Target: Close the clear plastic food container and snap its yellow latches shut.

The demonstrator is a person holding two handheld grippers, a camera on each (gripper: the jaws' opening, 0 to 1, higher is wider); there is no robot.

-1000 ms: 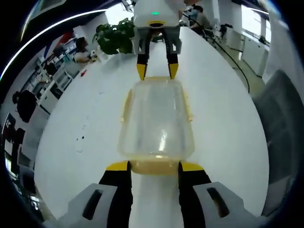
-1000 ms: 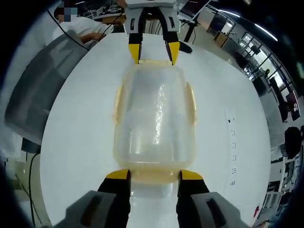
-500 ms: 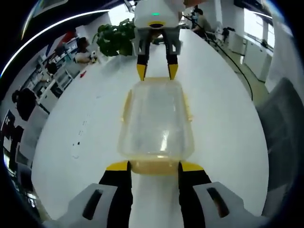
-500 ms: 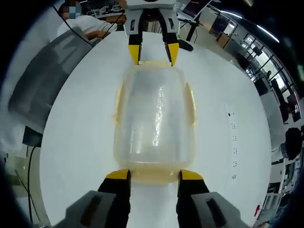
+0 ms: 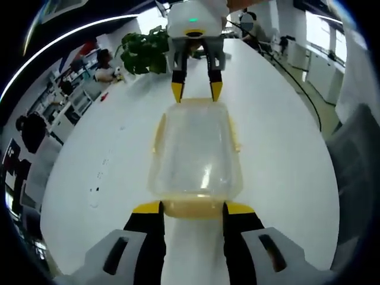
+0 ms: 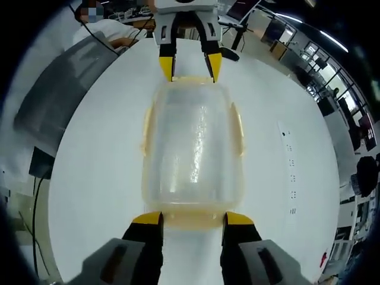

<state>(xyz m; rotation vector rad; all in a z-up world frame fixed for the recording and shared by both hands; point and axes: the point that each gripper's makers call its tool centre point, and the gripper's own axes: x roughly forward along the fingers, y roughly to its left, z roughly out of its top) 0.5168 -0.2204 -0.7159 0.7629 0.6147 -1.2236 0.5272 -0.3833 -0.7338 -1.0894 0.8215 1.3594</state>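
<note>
A clear plastic food container (image 5: 196, 151) lies lengthwise on the white table (image 5: 279, 148), its lid down and yellow latches (image 5: 159, 133) along its long sides. My left gripper (image 5: 193, 209) is open, with the near yellow end latch between its jaws. At the far end my right gripper (image 5: 196, 91) is open too, its yellow tips at the container's corners. In the right gripper view the same container (image 6: 193, 151) runs from my right gripper (image 6: 193, 218), open astride the yellow end latch, to the left gripper (image 6: 190, 64) at the far end.
A potted plant (image 5: 142, 50) stands at the table's far end. A grey chair (image 5: 356, 154) sits by one long edge, also the grey chair (image 6: 59, 89) in the right gripper view. People sit at desks beyond. Small dark marks (image 6: 291, 178) dot the table.
Both views have shifted slightly with the hands. The container and both grippers keep the same places relative to each other.
</note>
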